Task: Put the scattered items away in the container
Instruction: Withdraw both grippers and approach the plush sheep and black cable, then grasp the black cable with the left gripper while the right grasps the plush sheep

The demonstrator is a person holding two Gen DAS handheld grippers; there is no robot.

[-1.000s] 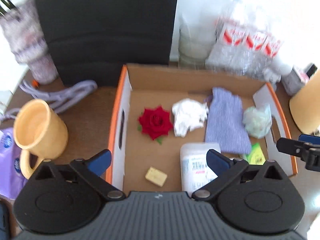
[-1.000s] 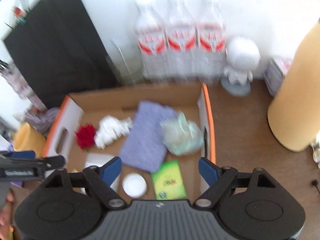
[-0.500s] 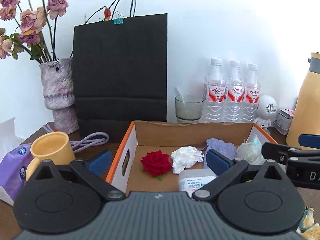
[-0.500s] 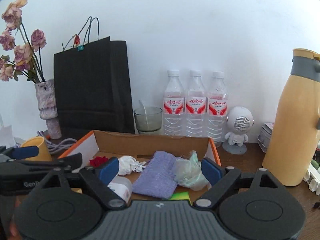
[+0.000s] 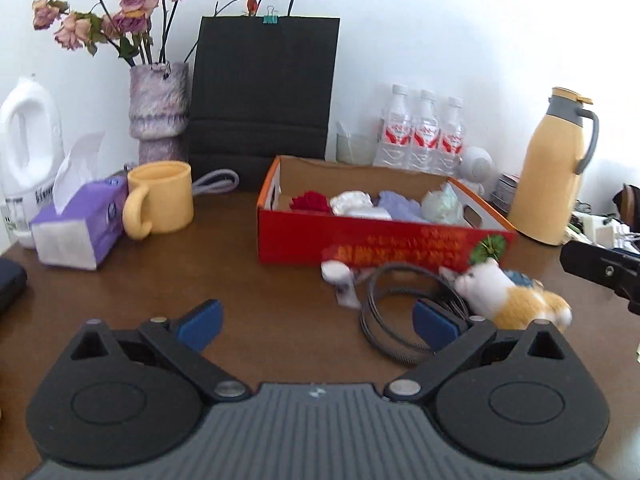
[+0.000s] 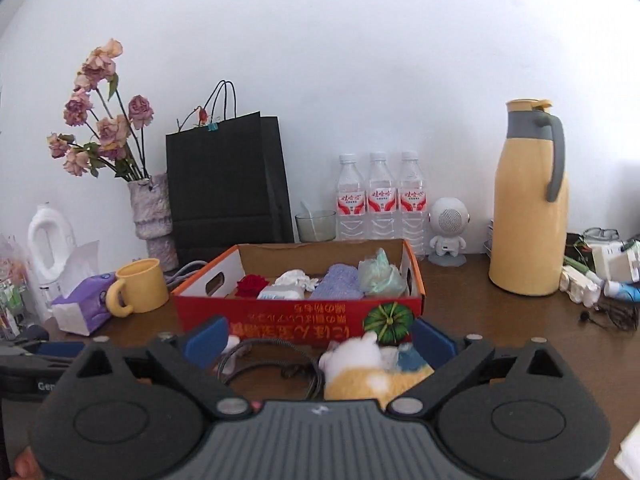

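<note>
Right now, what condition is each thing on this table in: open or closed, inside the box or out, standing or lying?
Cardboard box: open-topped, partly filled.
Red rose: inside the box.
Purple cloth: inside the box.
Plush toy: lying outside, in front of the box.
Coiled cable: outside, on the table.
Yellow mug: upright.
Thermos jug: upright, lid closed.
Water bottles: upright, capped.
Left tool: open, empty.
Right tool: opening, gripping nothing.
</note>
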